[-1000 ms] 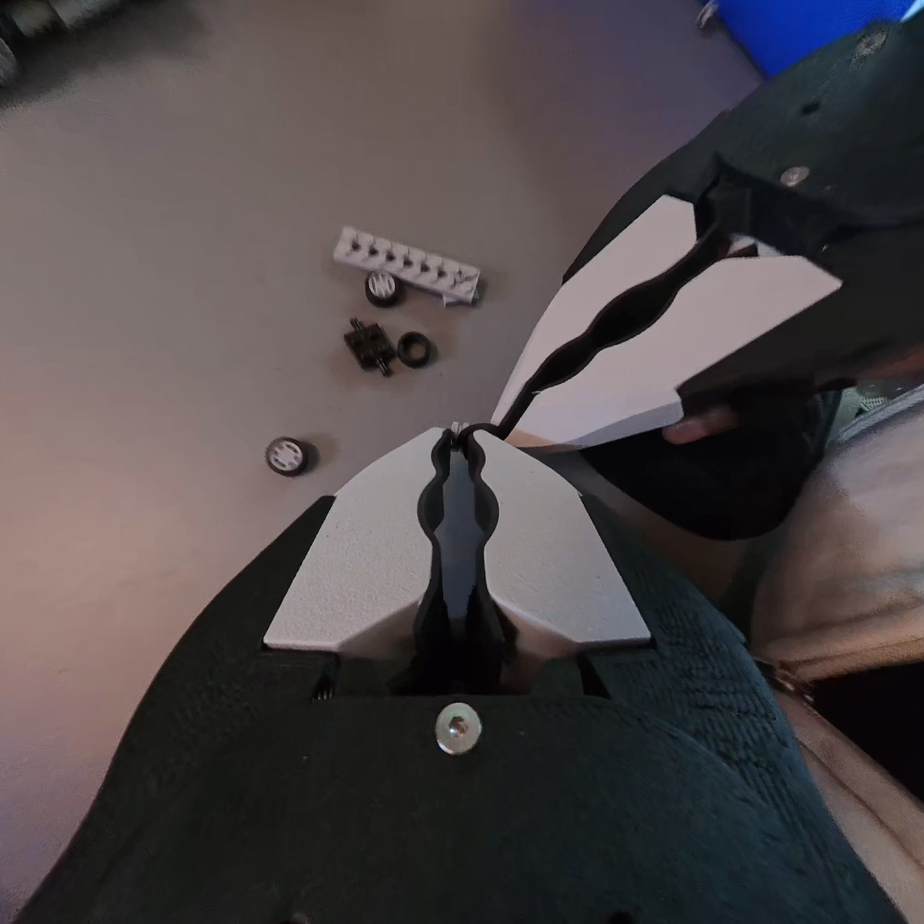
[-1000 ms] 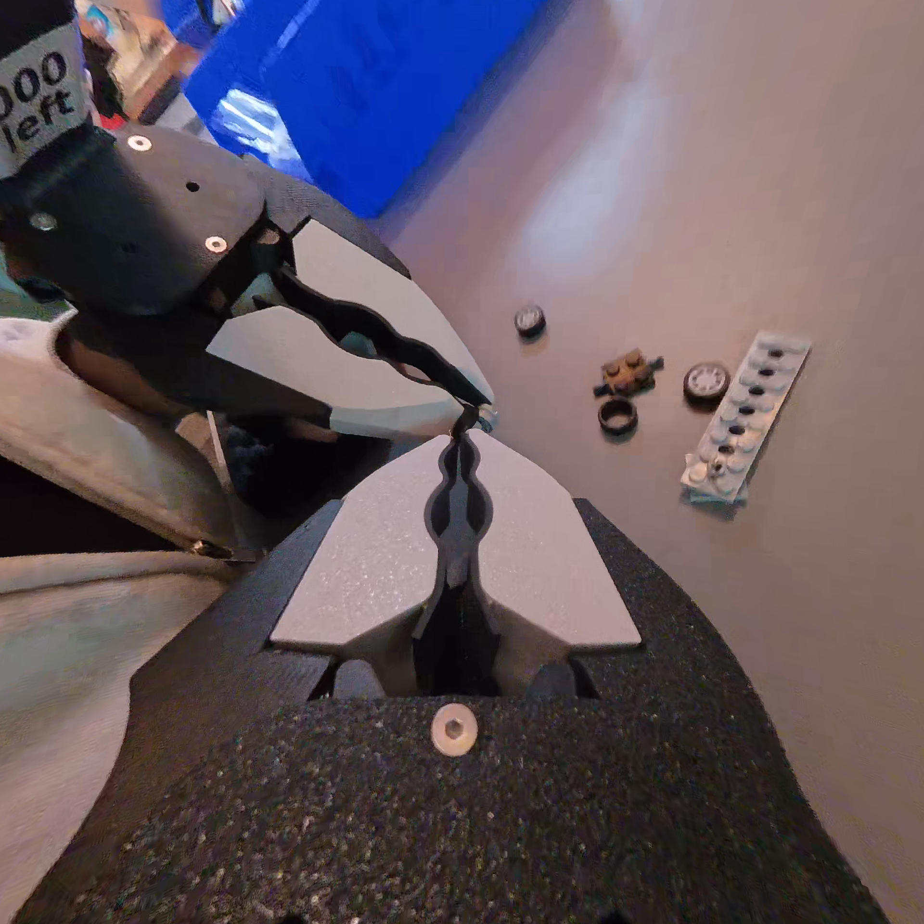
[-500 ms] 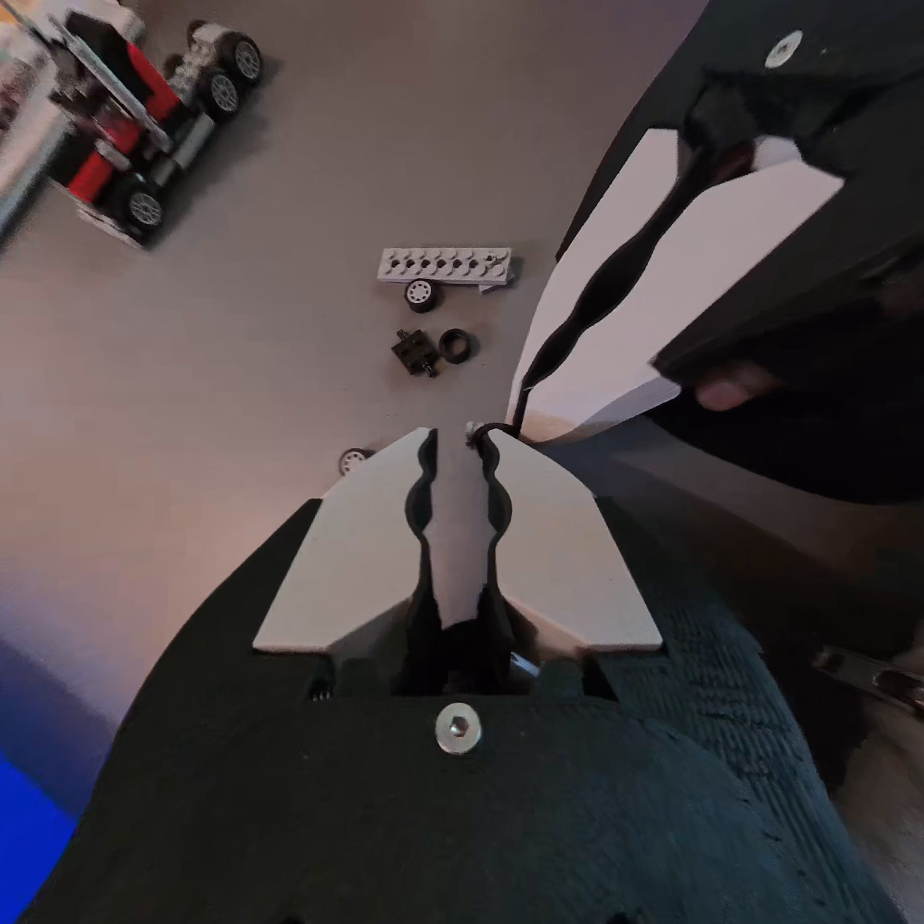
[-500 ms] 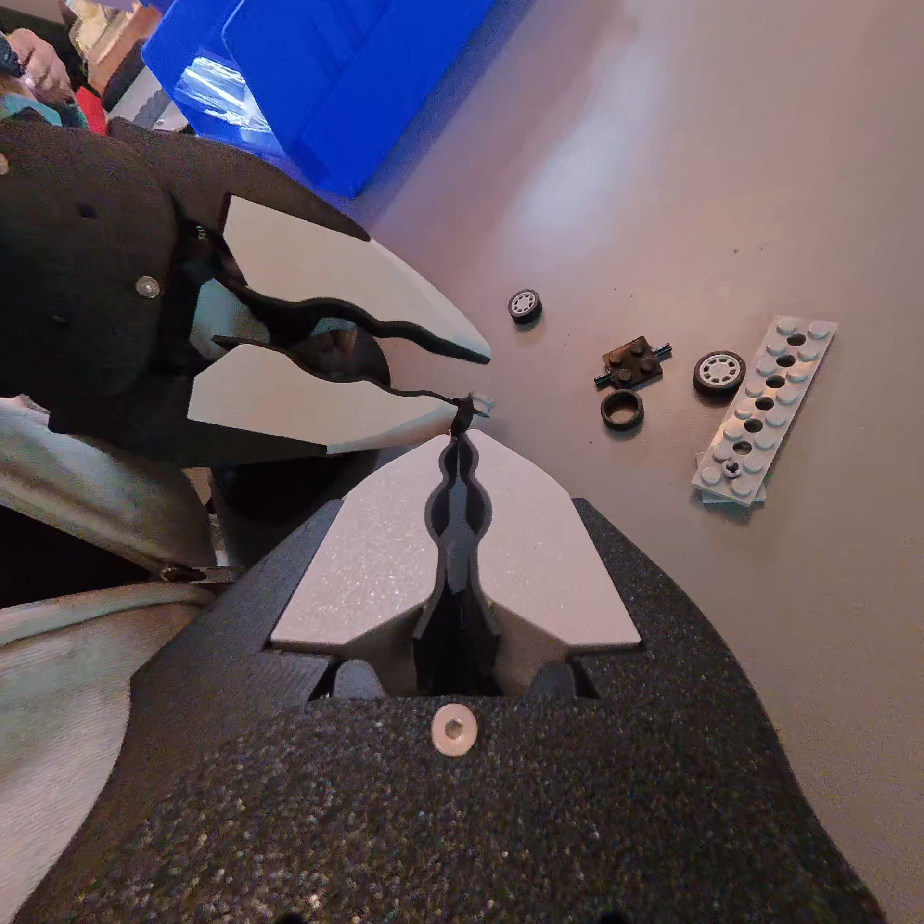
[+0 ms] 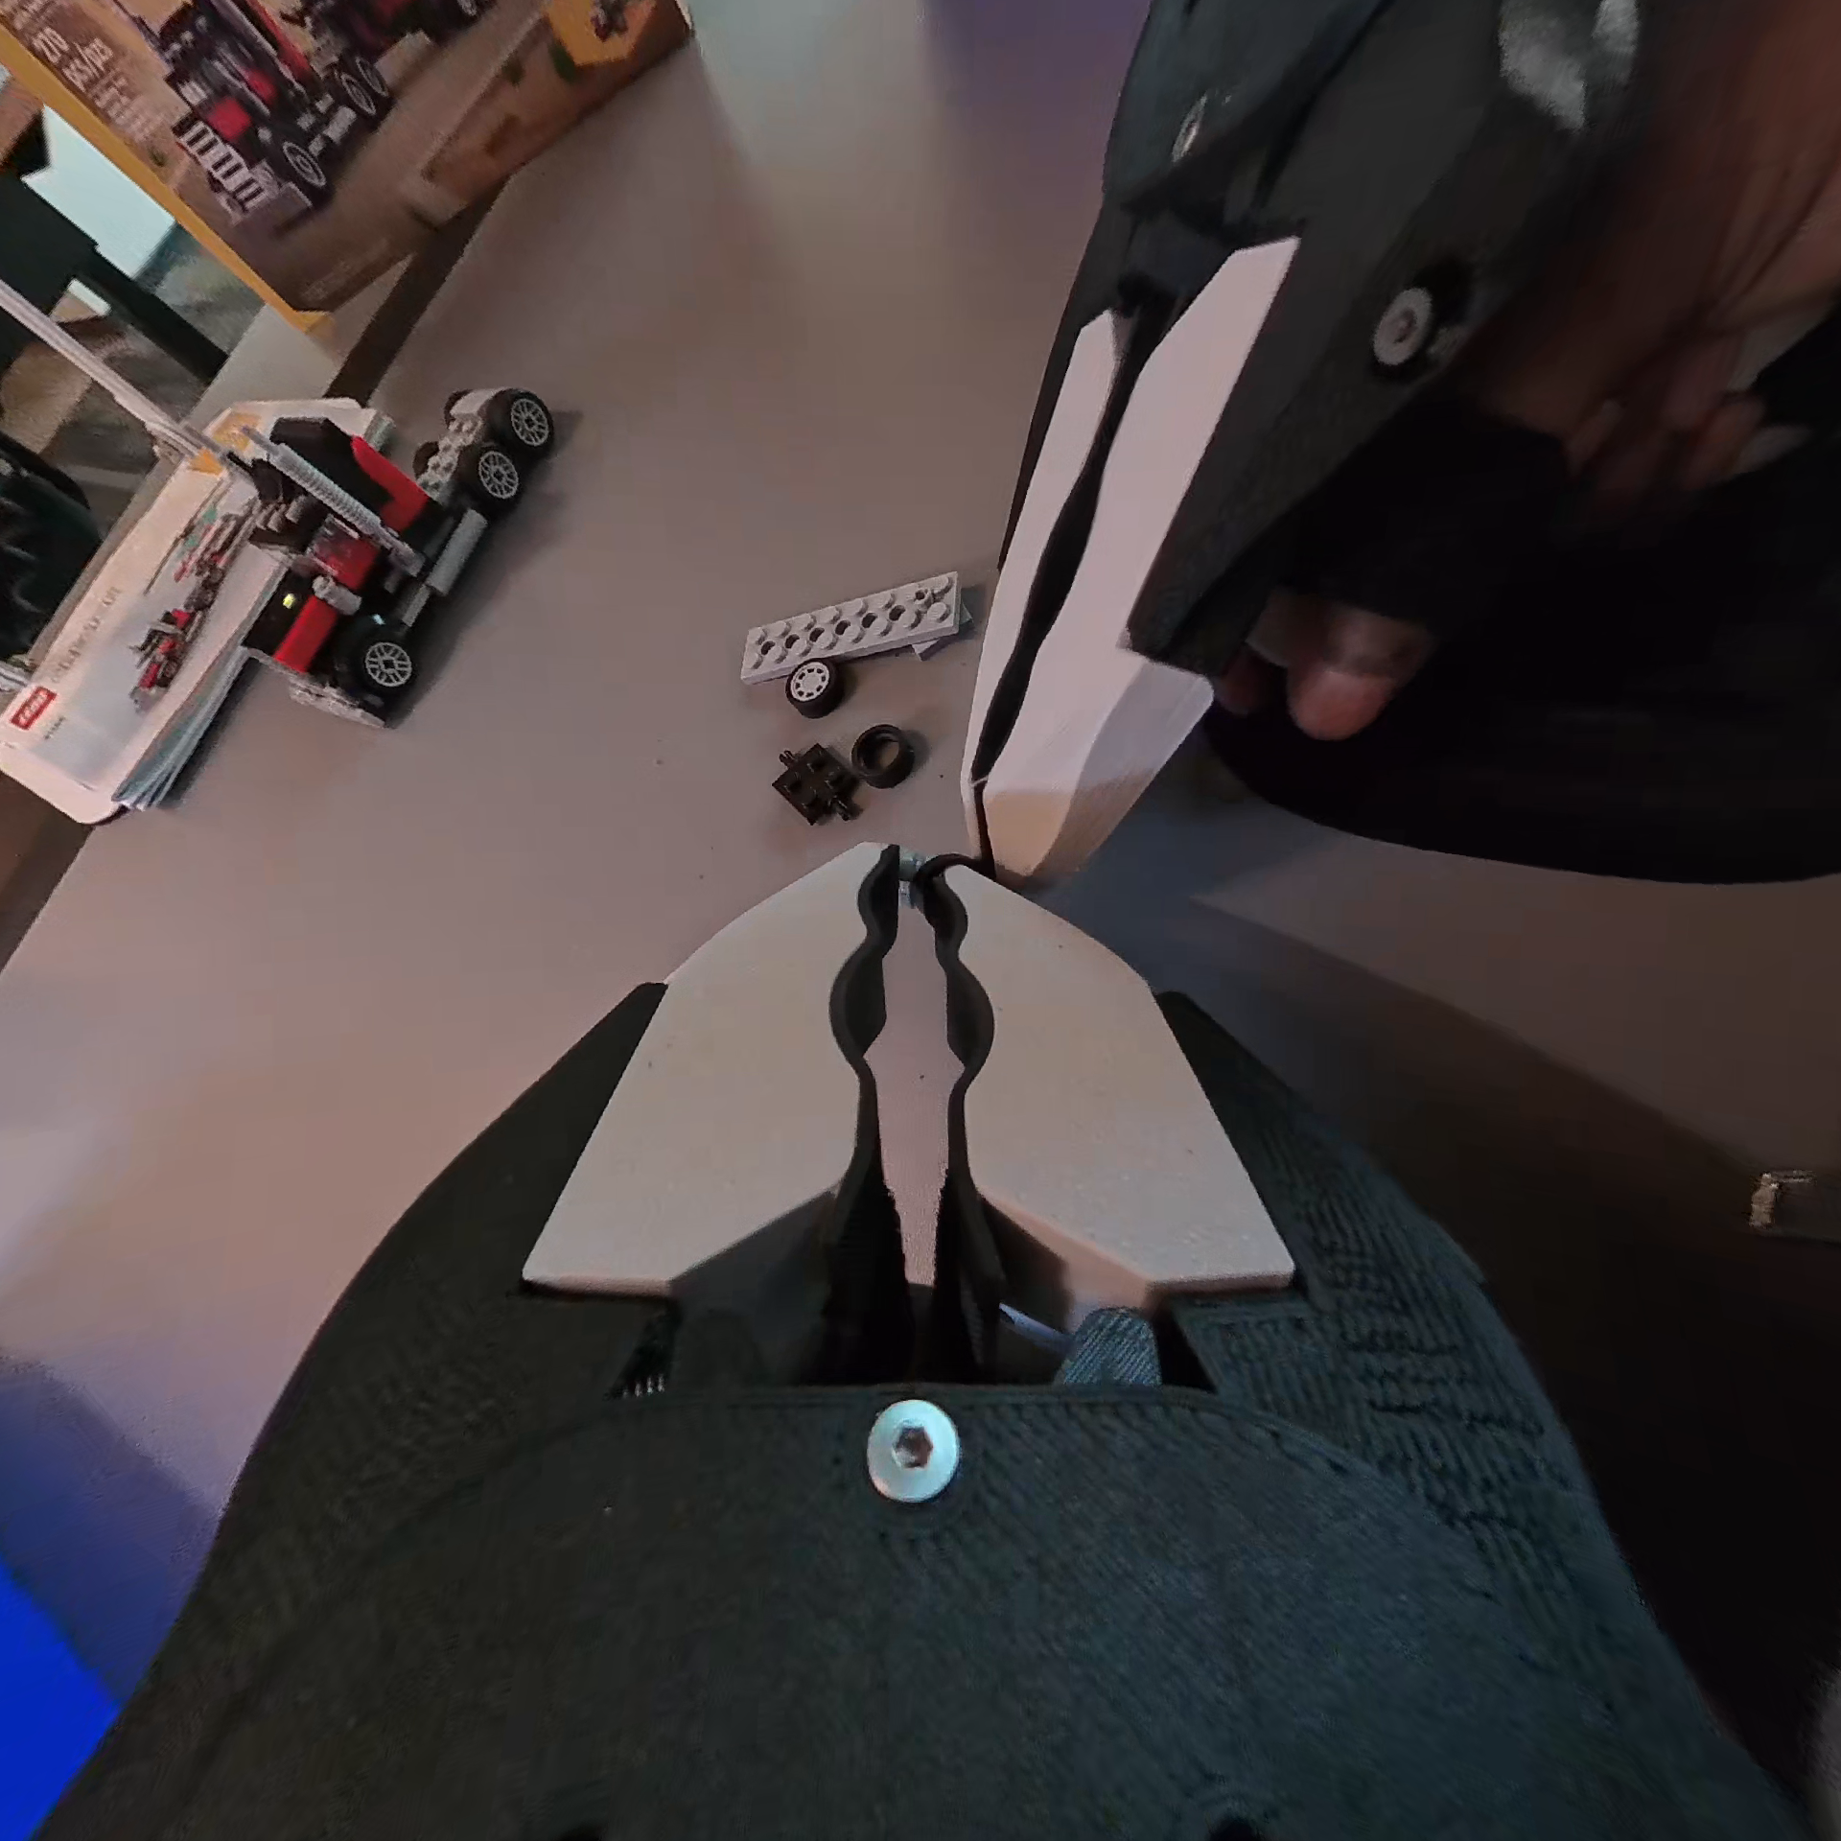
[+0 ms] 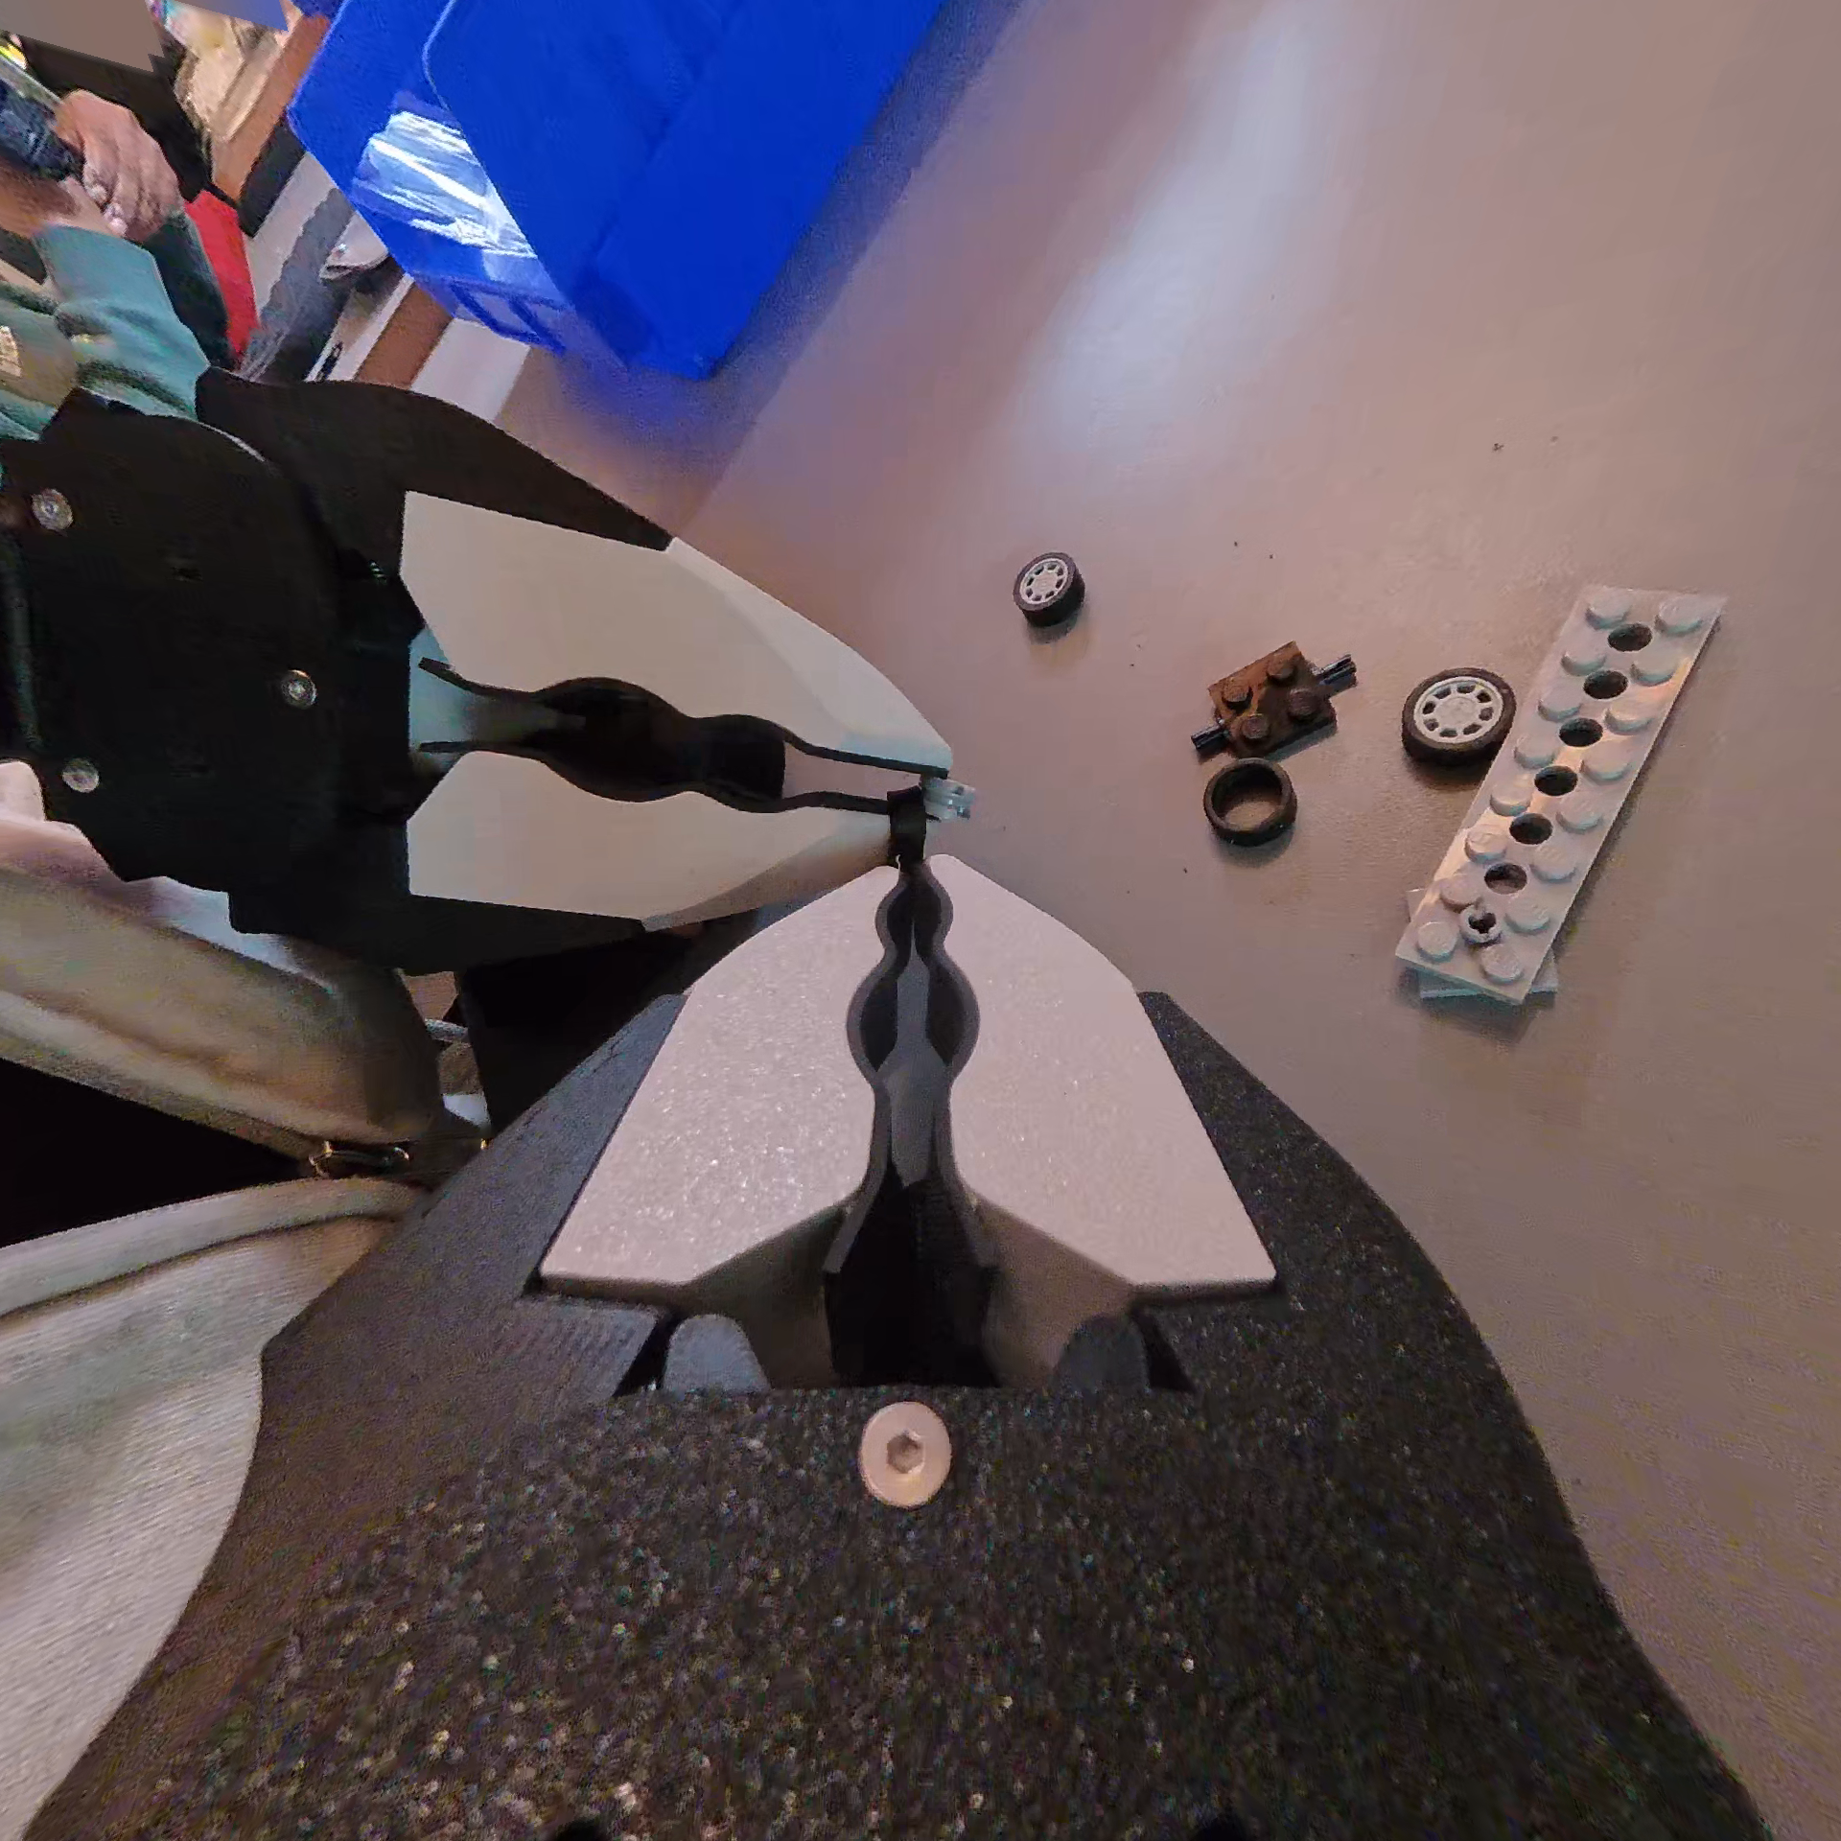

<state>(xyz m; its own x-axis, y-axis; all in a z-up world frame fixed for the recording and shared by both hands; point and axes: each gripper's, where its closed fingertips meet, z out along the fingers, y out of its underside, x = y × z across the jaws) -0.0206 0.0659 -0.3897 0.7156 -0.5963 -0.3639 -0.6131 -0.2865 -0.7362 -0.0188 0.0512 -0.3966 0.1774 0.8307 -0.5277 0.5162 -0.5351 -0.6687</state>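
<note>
1. Two grippers meet tip to tip above a grey table (image 6: 1395, 299). The left gripper (image 5: 905, 877) pinches a small grey hub (image 6: 948, 797) between its fingertips, both black pads against it, with part of the hub poking out past the tips.
2. A black tyre (image 6: 907, 827) sits around the hub's near end. The right gripper (image 6: 912, 865) has its jaws fully together, clamped on the edge of that tyre, so both grippers are joined through the one small wheel.
3. In the left wrist view the right gripper comes in from the upper right, with its tips just beside the left gripper's tips.
4. Just beyond the tips, loose parts lie on the table: a bare black ring tyre (image 6: 1249, 801), and touching or nearly touching it a black square plate with side pins (image 6: 1273, 697).
5. A complete wheel (image 6: 1457, 715) with a pale hub lies against the edge of a long grey plate with holes (image 6: 1564, 807). Another thin grey piece peeks out from under that plate's near end.
6. A second complete wheel (image 6: 1048, 588) lies alone, apart from the group.
7. Farther left, a built red and black truck (image 5: 359, 558) stands partly on a booklet (image 5: 130, 638).
8. At the table's far edge stand a printed box (image 5: 259, 130) and blue bins (image 6: 618, 169). A person's sleeve and hand (image 6: 110, 179) show beyond them.
</note>
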